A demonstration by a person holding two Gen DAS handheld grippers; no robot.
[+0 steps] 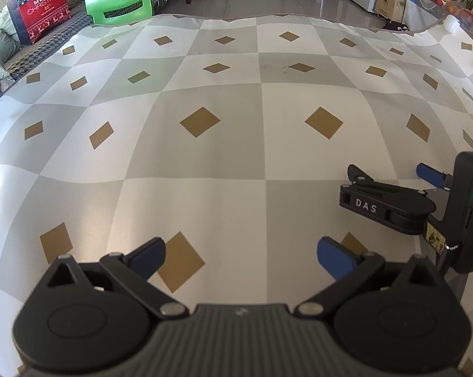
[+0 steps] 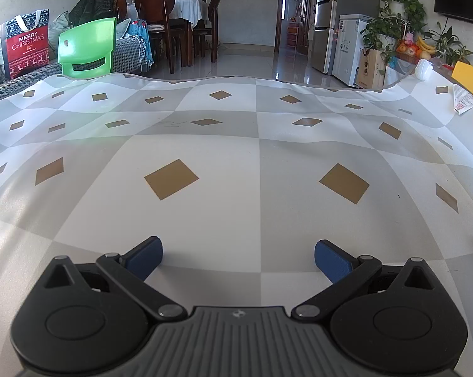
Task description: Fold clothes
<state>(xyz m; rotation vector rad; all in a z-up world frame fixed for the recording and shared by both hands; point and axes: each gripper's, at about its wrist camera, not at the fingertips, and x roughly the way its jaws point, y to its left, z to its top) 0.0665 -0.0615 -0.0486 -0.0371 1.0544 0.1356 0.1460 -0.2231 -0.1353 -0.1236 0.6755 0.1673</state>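
Left wrist view shows us two tongs: our left tongs point(image 1: 241, 259) at the bottom of the frame, and our right tongs point(image 1: 390, 174) off to the right, seen from the side. Both stand wide open with nothing between their fingers. Each has two blue rubbery pads point(image 1: 333, 259) on black hinged arms, and a ribbed grey body behind them.

We see no clothes in either view, so we cannot tell where the garment lies or which way it points.

Under both tongs spreads one desk point(image 1: 205, 163), covered by a smooth cloth printed in grey and off-white squares, each with a small tan diamond in it. The cloth's far edge runs in a wavy line.

Right wrist view gives us the right tongs point(image 2: 238, 257) low over the cloth, pads spread apart. Beyond the far edge stands one green plastic chair point(image 2: 87, 47) with a slot in its back, and beside it one red paper bag point(image 2: 26, 44) lettered "MERRY CHRISTMAS". At the far right corner lie one white rounded object point(image 2: 423, 69) and one printed paper packet point(image 2: 464, 100).
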